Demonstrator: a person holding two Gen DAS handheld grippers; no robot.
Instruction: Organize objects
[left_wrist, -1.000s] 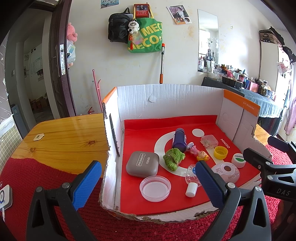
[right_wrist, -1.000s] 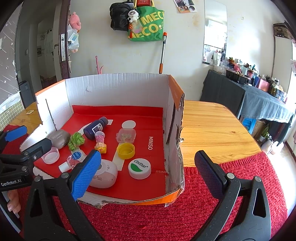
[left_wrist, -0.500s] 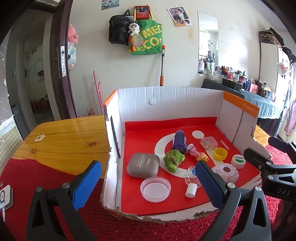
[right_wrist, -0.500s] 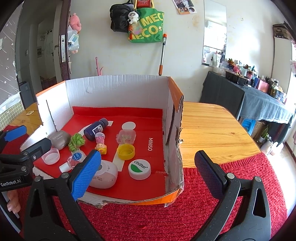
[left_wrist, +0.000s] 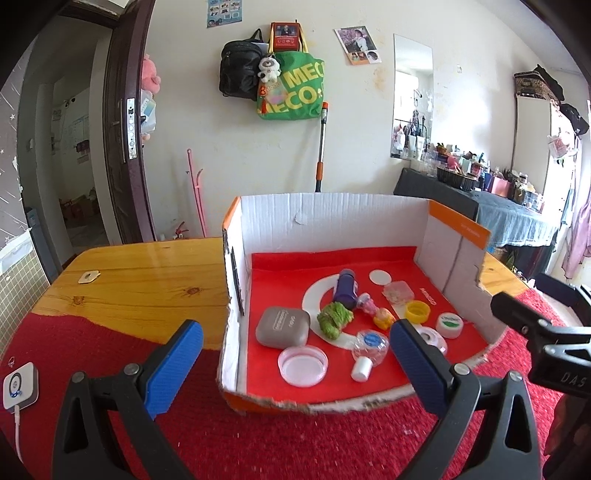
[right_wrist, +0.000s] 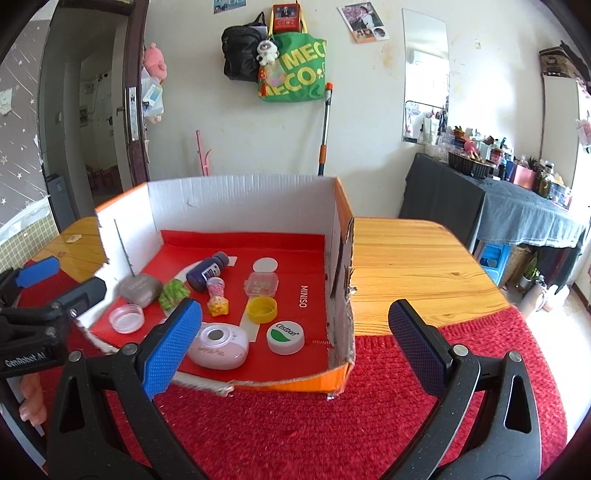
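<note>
On a wooden table (right_wrist: 413, 258) partly covered by a red cloth (left_wrist: 258, 439) sits an open cardboard box (left_wrist: 332, 218) with a red floor. Inside the box, near its front edge, lie a grey case (left_wrist: 282, 326), a clear round lid (left_wrist: 303, 366) and a pink oval device (right_wrist: 218, 346). Toward the box's middle are a dark blue bottle (right_wrist: 207, 270), a green crumpled item (left_wrist: 334, 317) and a yellow cap (right_wrist: 262, 309). Left gripper (left_wrist: 293, 369) and right gripper (right_wrist: 293, 352) both hover in front of the box, jaws spread wide, holding nothing.
</note>
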